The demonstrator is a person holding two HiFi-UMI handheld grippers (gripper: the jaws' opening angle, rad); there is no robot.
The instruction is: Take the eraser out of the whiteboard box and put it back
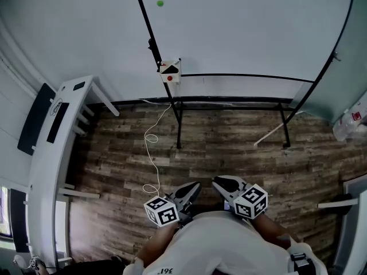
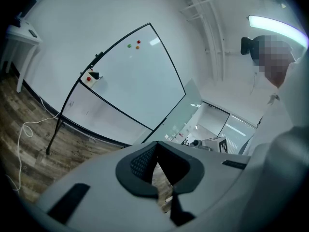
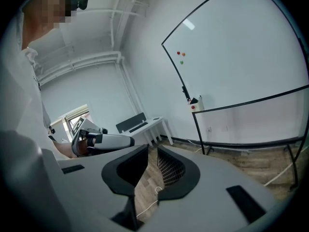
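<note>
Facing a whiteboard point(image 1: 246, 27) across a wood-plank floor point(image 1: 229, 153), a person is holding two grippers low, close to the body. The left gripper point(image 1: 194, 188) is showing its jaws pressed together, empty. Further off, the dark eraser point(image 1: 169, 69) is sitting in the small white box point(image 1: 171, 77) on the board's left edge, well apart from both grippers. The right gripper point(image 1: 219, 181) is showing its jaws slightly parted, holding nothing.

Wood-plank floor point(image 1: 229, 159): white cable point(image 1: 155, 153) lies looped across planks; black whiteboard stand point(image 1: 179, 128) feet rest on it; white desk point(image 1: 49, 165) stands at left.
</note>
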